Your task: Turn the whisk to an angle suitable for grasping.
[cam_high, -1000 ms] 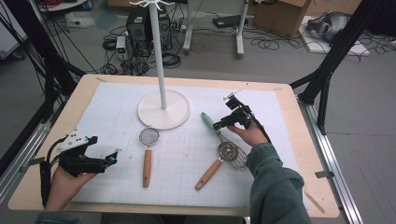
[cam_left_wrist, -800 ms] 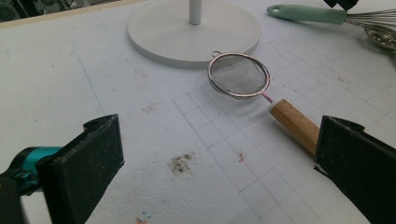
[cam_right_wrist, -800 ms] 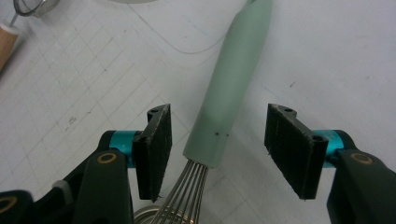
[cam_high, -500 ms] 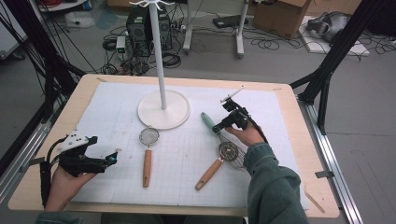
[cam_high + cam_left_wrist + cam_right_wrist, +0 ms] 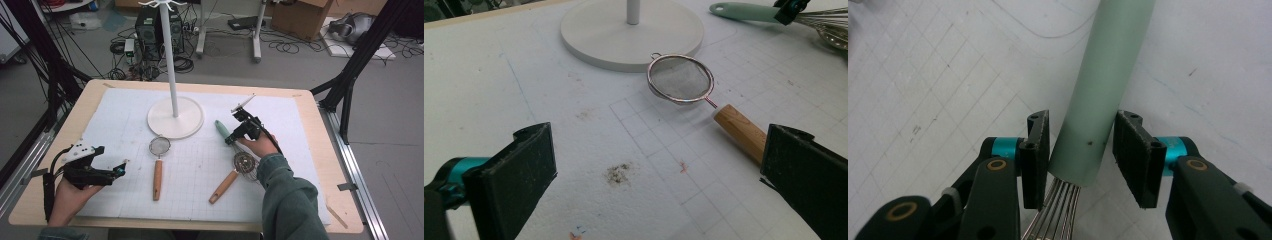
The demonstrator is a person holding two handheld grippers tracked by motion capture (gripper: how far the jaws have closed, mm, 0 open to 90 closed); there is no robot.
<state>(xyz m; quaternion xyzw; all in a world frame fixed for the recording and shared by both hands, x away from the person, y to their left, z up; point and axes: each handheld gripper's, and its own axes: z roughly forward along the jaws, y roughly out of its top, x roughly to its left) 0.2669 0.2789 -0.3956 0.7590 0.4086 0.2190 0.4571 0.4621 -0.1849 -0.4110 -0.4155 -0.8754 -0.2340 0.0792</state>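
Right claw [image 5: 1081, 150] over the mint-green whisk handle [image 5: 1103, 85], down at the end where the wires [image 5: 1055, 212] come out — jaws astride it and just been closing, thin gaps visible both sides, pads not yet pressing. Whisk [image 5: 235, 145] flat on the white grid mat [image 5: 200, 200], right of centre on the counter [image 5: 310, 100], handle tip toward the far edge near the white stand base [image 5: 175, 117]. Left claw [image 5: 659, 185] wide open, nothing between the jaws, near the counter's front-left corner. Wooden-handled strainer [image 5: 158, 162] mid-mat, just in front of the stand base. Second wooden-handled utensil [image 5: 231, 177] beside the right hand [image 5: 260, 145].
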